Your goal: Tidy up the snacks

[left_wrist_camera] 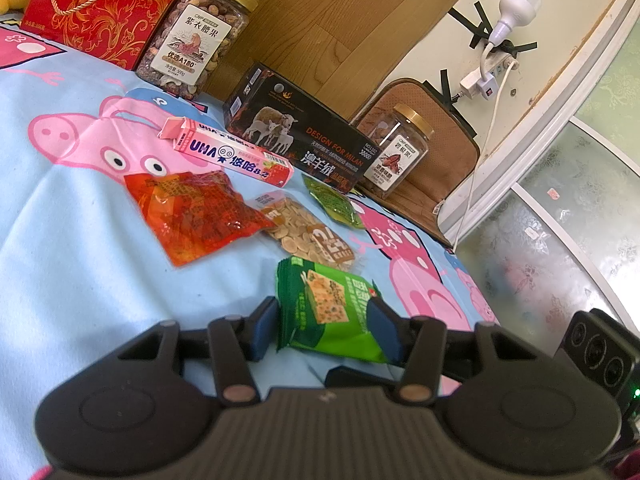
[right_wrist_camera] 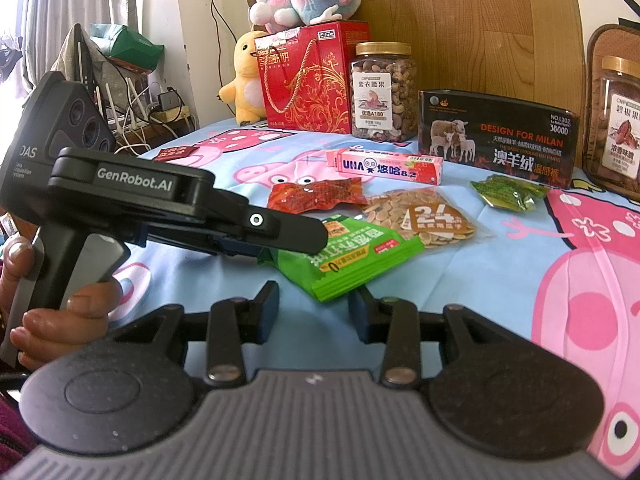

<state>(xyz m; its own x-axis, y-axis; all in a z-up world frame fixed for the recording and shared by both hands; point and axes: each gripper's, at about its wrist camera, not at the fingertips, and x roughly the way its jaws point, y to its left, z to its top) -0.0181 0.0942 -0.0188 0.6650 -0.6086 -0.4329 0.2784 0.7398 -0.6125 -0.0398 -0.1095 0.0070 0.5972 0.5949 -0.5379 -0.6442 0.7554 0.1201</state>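
The left gripper (left_wrist_camera: 326,330) pinches the green snack packet (left_wrist_camera: 330,312) between its fingers; the right gripper (right_wrist_camera: 314,306) hovers near, fingers spread.

a bright green packet (left_wrist_camera: 332,312), printed with a pale speckled cracker, is showing between blue pads (left_wrist_camera: 264,332). a red-orange translucent wrapper (left_wrist_camera: 196,212) is lying on a light blue cloth (left_wrist_camera: 80,260) patterned with pink pigs. a pink carton (right_wrist_camera: 384,166) is carrying blue lettering; a red box (right_wrist_camera: 316,80) is wearing gold scrolls.
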